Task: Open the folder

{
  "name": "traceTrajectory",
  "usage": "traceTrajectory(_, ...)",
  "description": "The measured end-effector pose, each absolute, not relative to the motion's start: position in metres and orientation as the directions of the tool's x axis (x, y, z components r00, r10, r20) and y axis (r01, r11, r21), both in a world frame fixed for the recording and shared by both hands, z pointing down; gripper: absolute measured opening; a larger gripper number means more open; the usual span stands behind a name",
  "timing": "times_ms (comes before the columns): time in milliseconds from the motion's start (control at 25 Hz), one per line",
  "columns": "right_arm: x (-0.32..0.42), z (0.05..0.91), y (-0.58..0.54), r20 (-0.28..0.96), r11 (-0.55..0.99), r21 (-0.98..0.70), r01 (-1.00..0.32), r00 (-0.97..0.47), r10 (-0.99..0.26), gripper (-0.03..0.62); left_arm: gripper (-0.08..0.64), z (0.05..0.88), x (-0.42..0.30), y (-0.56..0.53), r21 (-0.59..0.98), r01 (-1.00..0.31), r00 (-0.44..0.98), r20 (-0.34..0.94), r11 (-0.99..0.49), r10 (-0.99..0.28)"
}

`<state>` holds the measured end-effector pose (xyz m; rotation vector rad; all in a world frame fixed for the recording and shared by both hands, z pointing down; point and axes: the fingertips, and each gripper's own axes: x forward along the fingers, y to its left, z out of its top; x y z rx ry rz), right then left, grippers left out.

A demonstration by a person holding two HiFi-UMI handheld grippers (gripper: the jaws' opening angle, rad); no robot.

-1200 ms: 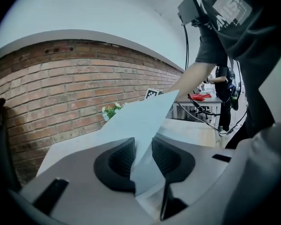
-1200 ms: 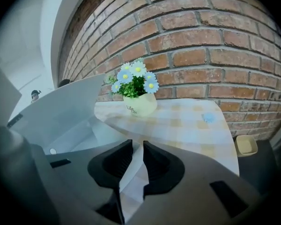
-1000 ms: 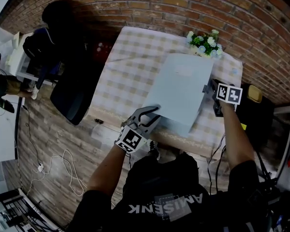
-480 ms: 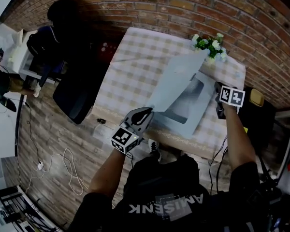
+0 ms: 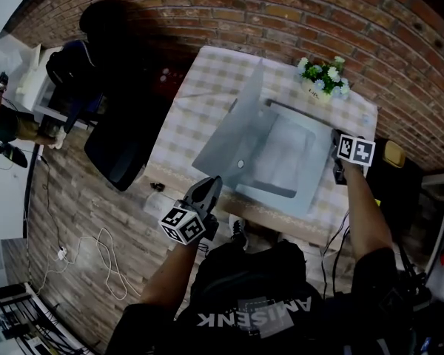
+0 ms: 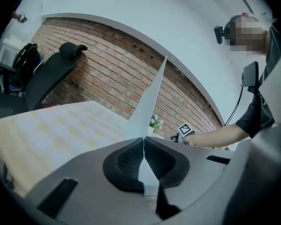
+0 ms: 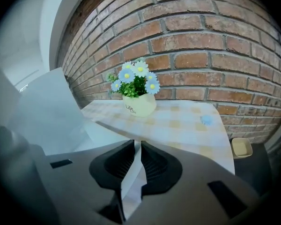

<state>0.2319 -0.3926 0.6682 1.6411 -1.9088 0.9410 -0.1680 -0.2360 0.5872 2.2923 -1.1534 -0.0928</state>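
A pale grey folder (image 5: 285, 157) lies open on the checked table (image 5: 196, 102). Its cover (image 5: 233, 135) stands up and leans left. My left gripper (image 5: 212, 182) is shut on the cover's near edge; in the left gripper view the thin cover (image 6: 150, 102) rises straight from the pressed pads of that gripper (image 6: 143, 139). At the folder's right edge my right gripper (image 5: 330, 146) pins the folder's lower part (image 7: 131, 177). The jaws of that gripper (image 7: 135, 146) have just been closing, with this lower part filling the gap between the pads.
A pot of flowers (image 5: 322, 76) stands at the table's far right corner, close behind the folder. A dark office chair (image 5: 118, 139) is left of the table. A brick wall runs behind. Cables (image 5: 96, 257) lie on the wooden floor.
The cover went from lying flat to standing up and leaning left. My left gripper moved left and toward me with it and rolled over. The right gripper stayed put.
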Motion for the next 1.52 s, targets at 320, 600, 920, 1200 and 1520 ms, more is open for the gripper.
traceTrajectory(320,0.231,0.668,-0.392,0.724,0.064,-0.189,-0.980,-0.183,-0.665,0.074,0.015,0.617,-0.208,-0.247,0.517,-0.807,0.474,0.278,-0.286,-0.836)
traceTrajectory(600,0.231,0.667,-0.393,0.721,0.058,-0.186,-0.981,-0.176,-0.671,0.071,0.017,0.635,-0.224,-0.252,0.425,-0.875,0.396,0.351,-0.233,-0.848)
traceTrajectory(920,0.231,0.666,-0.393,0.718,0.050,-0.181,-0.982,-0.167,-0.676,0.067,0.047,0.662,-0.242,-0.260,0.331,-0.935,0.278,0.457,-0.128,-0.845)
traceTrajectory(1200,0.231,0.669,-0.394,0.718,0.045,-0.178,-0.983,-0.161,-0.677,0.066,0.104,0.685,-0.253,-0.266,0.146,-0.985,0.159,0.531,-0.094,-0.832)
traceTrajectory(1520,0.231,0.669,-0.394,0.717,0.039,-0.172,-0.984,-0.153,-0.680,0.066,0.305,0.705,-0.279,-0.273,-0.109,-0.991,0.004,0.576,-0.082,-0.817)
